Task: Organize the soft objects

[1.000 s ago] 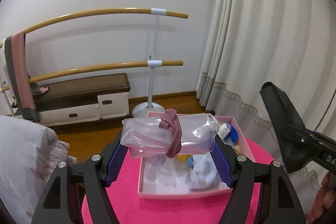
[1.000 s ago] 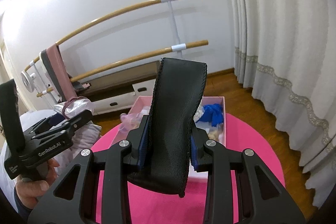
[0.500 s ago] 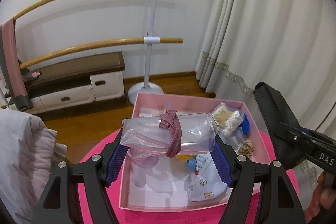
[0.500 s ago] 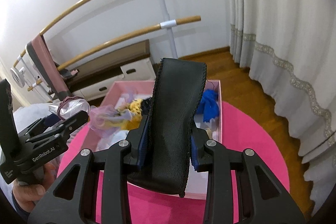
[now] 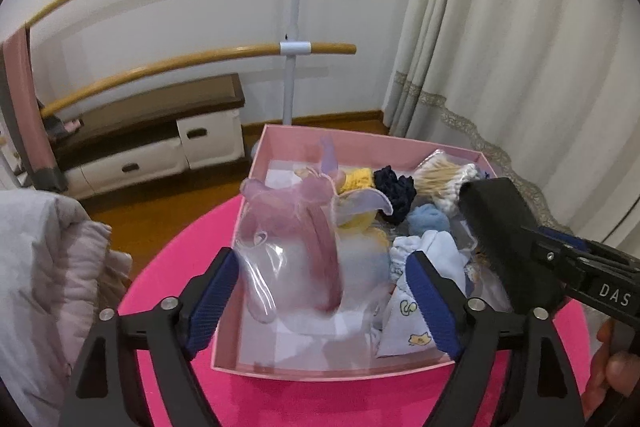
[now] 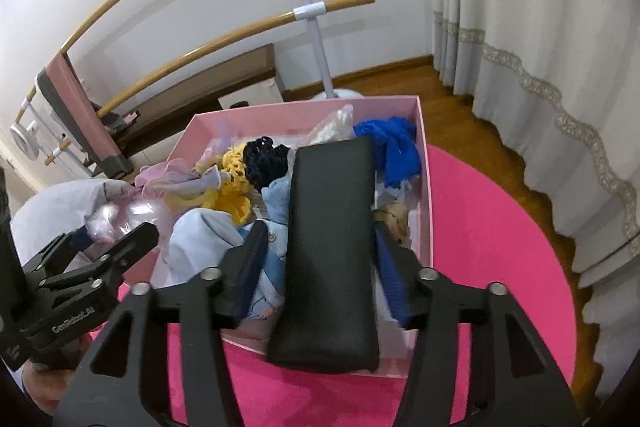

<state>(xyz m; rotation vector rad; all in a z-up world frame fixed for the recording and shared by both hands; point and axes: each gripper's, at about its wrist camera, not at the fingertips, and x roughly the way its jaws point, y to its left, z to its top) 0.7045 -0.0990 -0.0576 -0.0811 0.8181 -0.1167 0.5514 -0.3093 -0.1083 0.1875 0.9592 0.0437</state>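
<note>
A pink box (image 5: 256,163) (image 6: 425,163) on a round pink table holds several soft items. My left gripper (image 5: 326,285) has spread its jaws; the clear plastic bag with a mauve band (image 5: 298,259) is blurred between them, dropping into the box's left side. It also shows in the right wrist view (image 6: 120,215). My right gripper (image 6: 320,267) has its jaws wider than the black pouch (image 6: 330,227), which lies between them over the box's front right. The pouch also shows in the left wrist view (image 5: 504,227).
The box holds a yellow knit piece (image 6: 234,195), a dark navy scrunchie (image 5: 394,189), blue cloths (image 6: 394,143), cotton swabs (image 5: 444,179) and printed baby clothes (image 5: 408,323). A grey-white quilt (image 5: 44,267) lies left. Ballet barres, a low cabinet and curtains stand behind.
Both grippers moved forward and down over the box. The left jaws opened and the clear bag is falling. The right jaws opened around the black pouch.
</note>
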